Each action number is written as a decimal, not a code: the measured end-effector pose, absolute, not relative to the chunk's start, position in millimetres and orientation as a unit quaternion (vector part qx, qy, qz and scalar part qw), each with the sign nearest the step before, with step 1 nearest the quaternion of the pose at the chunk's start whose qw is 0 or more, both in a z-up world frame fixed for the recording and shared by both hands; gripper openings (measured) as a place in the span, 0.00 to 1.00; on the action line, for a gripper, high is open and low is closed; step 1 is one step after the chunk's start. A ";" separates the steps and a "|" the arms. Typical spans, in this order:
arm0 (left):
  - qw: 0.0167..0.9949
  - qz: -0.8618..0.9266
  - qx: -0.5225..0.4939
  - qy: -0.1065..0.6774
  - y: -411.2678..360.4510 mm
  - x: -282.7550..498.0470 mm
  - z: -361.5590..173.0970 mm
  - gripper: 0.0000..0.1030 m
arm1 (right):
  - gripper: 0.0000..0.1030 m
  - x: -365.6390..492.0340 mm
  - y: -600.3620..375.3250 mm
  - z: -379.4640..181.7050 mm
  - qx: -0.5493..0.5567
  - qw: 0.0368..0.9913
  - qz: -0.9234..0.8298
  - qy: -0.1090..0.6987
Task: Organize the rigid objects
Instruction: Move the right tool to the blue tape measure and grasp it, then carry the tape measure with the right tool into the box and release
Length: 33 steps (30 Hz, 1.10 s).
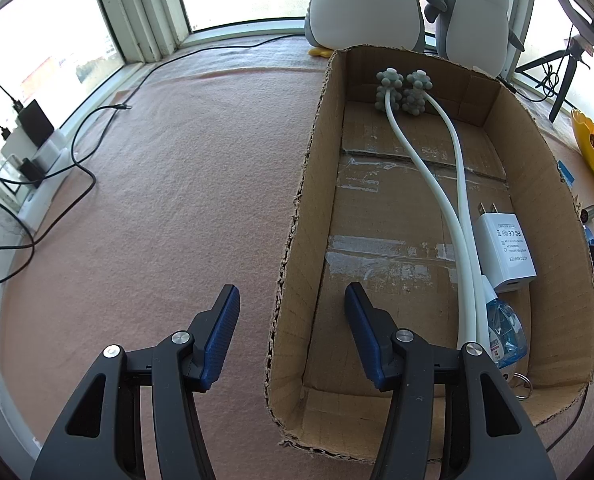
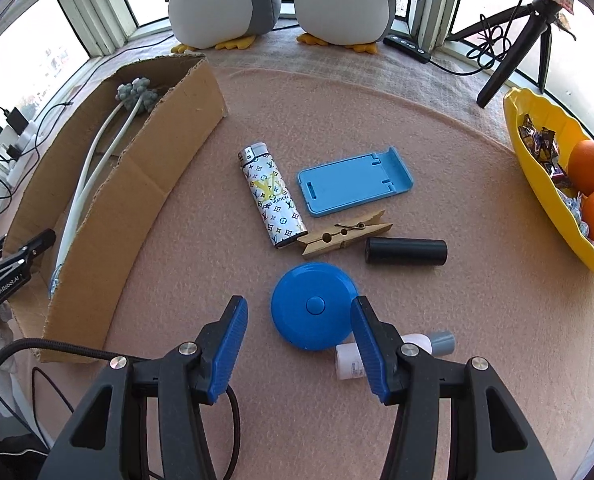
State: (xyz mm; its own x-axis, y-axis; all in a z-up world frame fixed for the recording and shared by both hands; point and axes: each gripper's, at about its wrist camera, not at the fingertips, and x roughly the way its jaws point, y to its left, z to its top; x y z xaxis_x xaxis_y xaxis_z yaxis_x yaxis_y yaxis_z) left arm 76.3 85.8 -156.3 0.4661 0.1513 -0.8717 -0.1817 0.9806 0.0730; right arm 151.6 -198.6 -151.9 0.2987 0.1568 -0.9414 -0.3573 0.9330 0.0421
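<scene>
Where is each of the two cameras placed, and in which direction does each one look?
Left wrist view: sits on the left tongs, looks steeply down into the cardboard box holding a white charger; only its own two blue-padded fingers show, straddling the box's wall.
Right wrist view: sits on the right tongs, looks down at the blue round case and lighter on the pink mat; its own fingers show, plus the left tongs' black body at the left edge.
Shared: the box, the white-handled massager, two plush penguins.

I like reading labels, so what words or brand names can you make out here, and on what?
"LOUIS VUITTON", partly hidden: lighter.
"GenRobot.AI": left gripper.
"AC/DC ADAPTER", upside down: charger; its fine print is too small.
Labels on the bottle and the clear bottle in the box: too blurred.
</scene>
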 end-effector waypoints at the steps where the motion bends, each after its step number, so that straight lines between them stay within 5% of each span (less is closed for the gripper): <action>1: 0.856 0.097 -0.015 0.507 85.7 76.3 -156.3 0.53 | 0.48 152.3 -197.3 -153.7 -0.092 0.800 0.158 0.571; 33: 0.856 0.097 -0.018 0.507 83.7 75.1 -158.0 0.53 | 0.48 160.8 -185.7 -166.1 -0.158 0.782 0.142 0.586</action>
